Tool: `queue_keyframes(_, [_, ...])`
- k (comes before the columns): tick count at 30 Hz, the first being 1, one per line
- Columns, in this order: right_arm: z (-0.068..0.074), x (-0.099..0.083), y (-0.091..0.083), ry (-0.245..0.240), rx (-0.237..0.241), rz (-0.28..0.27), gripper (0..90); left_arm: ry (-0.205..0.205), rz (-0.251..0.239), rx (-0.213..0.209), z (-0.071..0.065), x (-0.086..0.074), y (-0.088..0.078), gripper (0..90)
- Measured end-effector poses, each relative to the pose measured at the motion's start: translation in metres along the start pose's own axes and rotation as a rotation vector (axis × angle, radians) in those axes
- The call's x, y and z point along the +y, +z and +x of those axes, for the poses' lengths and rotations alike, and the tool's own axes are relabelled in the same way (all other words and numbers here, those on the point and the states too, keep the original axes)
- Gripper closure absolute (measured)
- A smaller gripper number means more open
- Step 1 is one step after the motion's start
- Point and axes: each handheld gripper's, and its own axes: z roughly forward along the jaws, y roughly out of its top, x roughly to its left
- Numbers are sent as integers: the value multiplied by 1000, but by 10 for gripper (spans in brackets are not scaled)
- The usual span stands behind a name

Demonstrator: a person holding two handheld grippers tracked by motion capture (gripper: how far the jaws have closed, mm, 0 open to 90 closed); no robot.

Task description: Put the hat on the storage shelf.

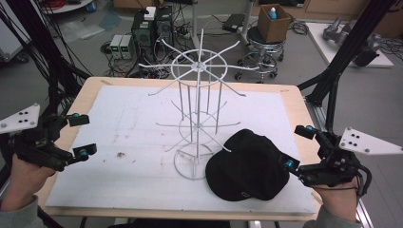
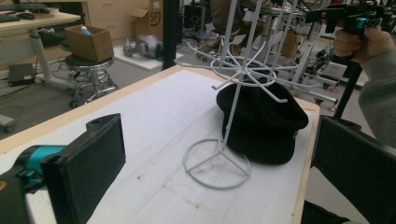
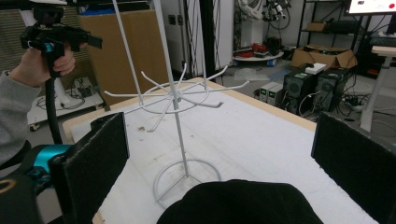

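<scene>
A white wire rack (image 1: 197,118) with hook arms stands upright in the middle of the white mat (image 1: 119,180). A black cap (image 1: 249,166) lies flat just right of the rack's round base, touching it. My left gripper (image 1: 81,135) hovers open at the table's left edge, pointing toward the rack, with nothing between its pads (image 2: 93,163). My right gripper (image 1: 295,147) is open beside the cap's right side, apart from it. Its view looks over the cap (image 3: 238,203) to the rack (image 3: 175,100), with wide-set pads (image 3: 95,156).
The mat covers a wooden table (image 1: 299,109). Black stand legs (image 1: 332,80) rise at the right edge and cables hang at the far left. On the floor behind are computer boxes (image 1: 152,31) and a stool holding a cardboard box (image 1: 273,21).
</scene>
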Motion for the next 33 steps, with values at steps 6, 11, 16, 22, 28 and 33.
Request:
queue_keyframes(6, [-3,-3,1,0,-1,-3,31,0,9,-1,1,-1,2,30])
queue_keyframes(11, [-8,-8,3,-20,-2,-26,31,7,-2,11,0,-1,2,31])
queue_keyframes(16, [-19,-22,13,-7,31,14,31,-1,4,9,2,-2,2,31])
queue_keyframes(22, [-33,-40,27,20,41,76,31,-5,9,5,3,-3,3,30])
queue_keyframes(28, [-40,-50,34,48,30,106,31,-8,15,3,5,-4,4,30])
queue_keyframes(33, [-48,-60,41,77,26,121,31,-11,16,1,5,-5,6,30])
